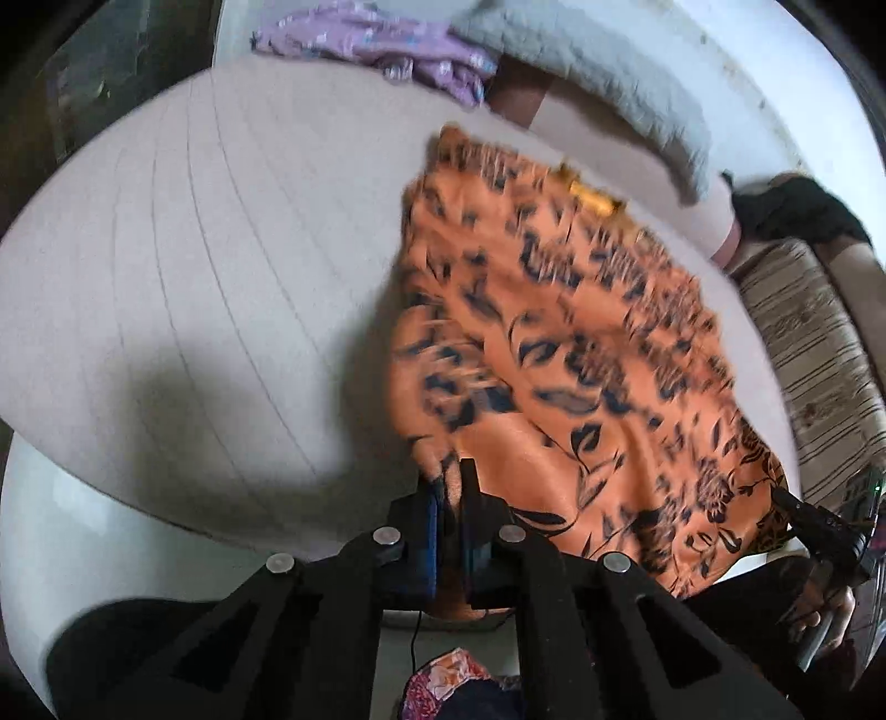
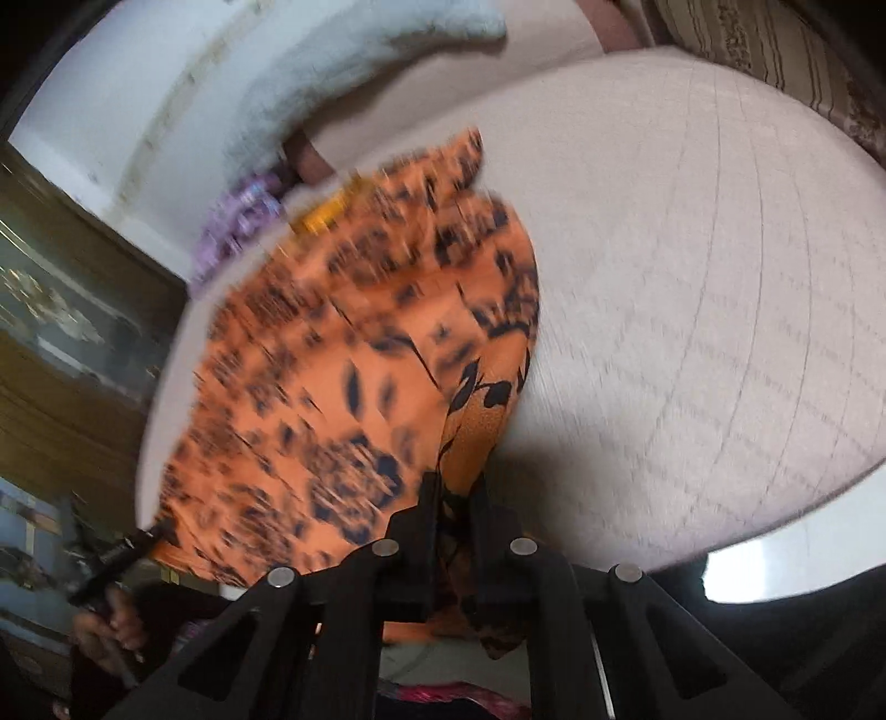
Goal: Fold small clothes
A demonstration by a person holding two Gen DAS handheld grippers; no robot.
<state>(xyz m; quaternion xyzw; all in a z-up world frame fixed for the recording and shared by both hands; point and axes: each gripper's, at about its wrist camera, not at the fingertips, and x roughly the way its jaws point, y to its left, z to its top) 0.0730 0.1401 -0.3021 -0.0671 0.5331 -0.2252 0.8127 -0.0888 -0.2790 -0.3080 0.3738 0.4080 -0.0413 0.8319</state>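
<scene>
An orange garment with a black floral print (image 1: 565,354) lies spread on a pale bed surface (image 1: 194,266). My left gripper (image 1: 451,471) is shut on the garment's near left corner. In the right wrist view the same garment (image 2: 343,354) shows, and my right gripper (image 2: 457,487) is shut on its near right corner. The right gripper also shows at the far right of the left wrist view (image 1: 814,523), and the left gripper at the lower left of the right wrist view (image 2: 119,554). Both views are motion-blurred.
A purple patterned cloth (image 1: 387,50) and a grey-white towel (image 1: 598,72) lie at the far side of the bed. A striped cushion (image 1: 814,343) is on the right. A dark wooden cabinet (image 2: 72,343) stands to the left. Colourful cloth (image 1: 454,687) lies below near the floor.
</scene>
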